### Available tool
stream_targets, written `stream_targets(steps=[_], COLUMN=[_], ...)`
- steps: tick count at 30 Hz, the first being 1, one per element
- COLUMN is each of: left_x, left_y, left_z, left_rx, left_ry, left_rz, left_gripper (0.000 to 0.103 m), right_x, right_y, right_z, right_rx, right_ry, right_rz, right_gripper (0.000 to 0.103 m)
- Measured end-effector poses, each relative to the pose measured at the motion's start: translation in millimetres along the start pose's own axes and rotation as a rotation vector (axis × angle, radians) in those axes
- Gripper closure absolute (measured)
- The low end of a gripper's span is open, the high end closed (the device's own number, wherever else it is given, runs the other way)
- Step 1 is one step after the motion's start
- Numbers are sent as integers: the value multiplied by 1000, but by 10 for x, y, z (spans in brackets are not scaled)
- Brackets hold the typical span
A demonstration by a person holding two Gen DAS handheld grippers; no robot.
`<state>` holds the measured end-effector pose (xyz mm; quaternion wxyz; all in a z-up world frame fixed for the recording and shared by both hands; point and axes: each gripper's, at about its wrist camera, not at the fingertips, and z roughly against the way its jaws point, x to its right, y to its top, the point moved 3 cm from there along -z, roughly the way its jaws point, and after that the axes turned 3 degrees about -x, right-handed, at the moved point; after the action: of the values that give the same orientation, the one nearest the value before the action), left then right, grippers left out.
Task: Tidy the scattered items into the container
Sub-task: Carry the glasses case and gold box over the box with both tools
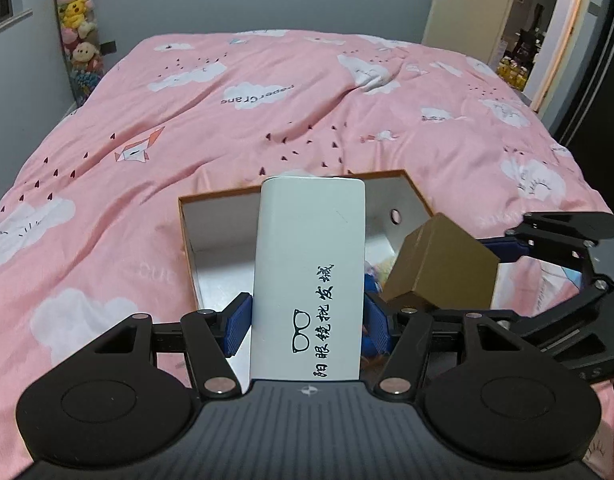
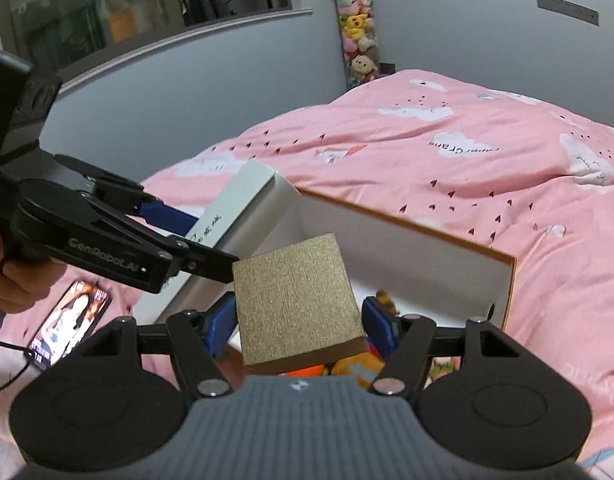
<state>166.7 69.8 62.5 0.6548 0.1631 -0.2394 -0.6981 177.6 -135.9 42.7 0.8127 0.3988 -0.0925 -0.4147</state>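
Note:
My left gripper [image 1: 307, 320] is shut on a white glasses case [image 1: 311, 276] with black print, held above the open cardboard box [image 1: 211, 200] on the pink bed. My right gripper [image 2: 299, 322] is shut on a flat gold-brown box [image 2: 297, 300], also over the cardboard box [image 2: 407, 236]. The gold box shows in the left wrist view [image 1: 443, 264] just right of the white case. The white case shows in the right wrist view [image 2: 243, 216] with the left gripper [image 2: 211, 256] on it. Colourful small items [image 2: 355, 368] lie inside the cardboard box, mostly hidden.
A phone [image 2: 71, 320] with a lit screen and a cable lies on the bed left of the box. The pink duvet [image 1: 267, 120] spreads beyond. A column of plush toys [image 1: 79, 28] stands at the far wall. An open door [image 1: 523, 20] is at right.

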Motion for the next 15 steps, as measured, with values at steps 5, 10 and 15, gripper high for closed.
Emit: stream_targets(steps=[5,10,15], left_x=[-124,-219,-205], left_y=[151,167,49], left_z=[-367,-782,-1085], left_rx=[-53,-116,-201], left_ry=[35,86,165], left_rz=[44,68,36], left_gripper=[34,34,34], right_x=[175,315,426], right_y=[70,57,-6], right_z=[-219,-405,-516], right_rx=[-4,-26,-46], right_ry=[0,-3,5], right_rz=[-38,-53,-71], right_gripper=[33,34,33])
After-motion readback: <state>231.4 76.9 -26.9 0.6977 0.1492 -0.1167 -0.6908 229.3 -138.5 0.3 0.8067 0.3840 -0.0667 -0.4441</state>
